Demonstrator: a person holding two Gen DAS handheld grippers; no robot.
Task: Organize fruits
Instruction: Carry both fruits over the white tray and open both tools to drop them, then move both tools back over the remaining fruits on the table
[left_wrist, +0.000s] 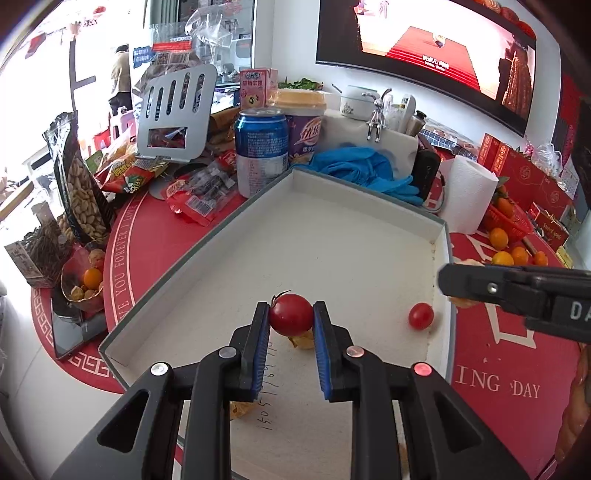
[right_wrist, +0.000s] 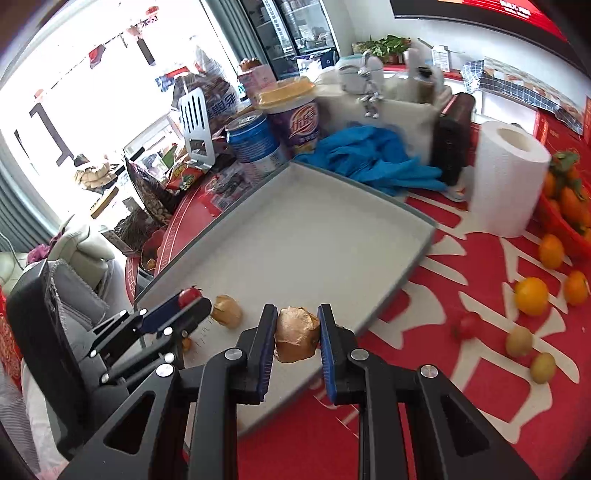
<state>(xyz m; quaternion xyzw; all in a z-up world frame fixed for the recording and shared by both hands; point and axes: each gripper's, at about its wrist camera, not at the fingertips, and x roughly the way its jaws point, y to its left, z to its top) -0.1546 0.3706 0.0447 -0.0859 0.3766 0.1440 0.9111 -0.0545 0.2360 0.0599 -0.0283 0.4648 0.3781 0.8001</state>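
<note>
So the biggest thing here is the red tablecloth (right_wrist: 461, 387) with white lettering, and sitting on it is a shallow grey cardboard box lid (left_wrist: 184, 266), matte white inside, with its long axis running from the near left toward the far right. Behind its far edge there's a crumpled pile of blue gloves (left_wrist: 365, 166), a white paper towel roll (right_wrist: 506, 177) standing upright, a blue drink can (left_wrist: 261, 151) and a purple cup (left_wrist: 304, 136) with a yellow lid, all crowded close to the rim. The left gripper (left_wrist: 291, 317) is closed onto a round glossy cherry tomato (left_wrist: 290, 314), its green stem pointing up and left, held just above the tray floor near the front. A second small tomato (left_wrist: 421, 315) lies loose by the right wall. The right gripper (right_wrist: 297, 334) is pinching a papery brown husk fruit (right_wrist: 296, 334) over the tray's near right edge. Another husk fruit (right_wrist: 226, 311) sits in the tray just left of it. Oranges (right_wrist: 532, 295) are scattered on the cloth to the right.
</note>
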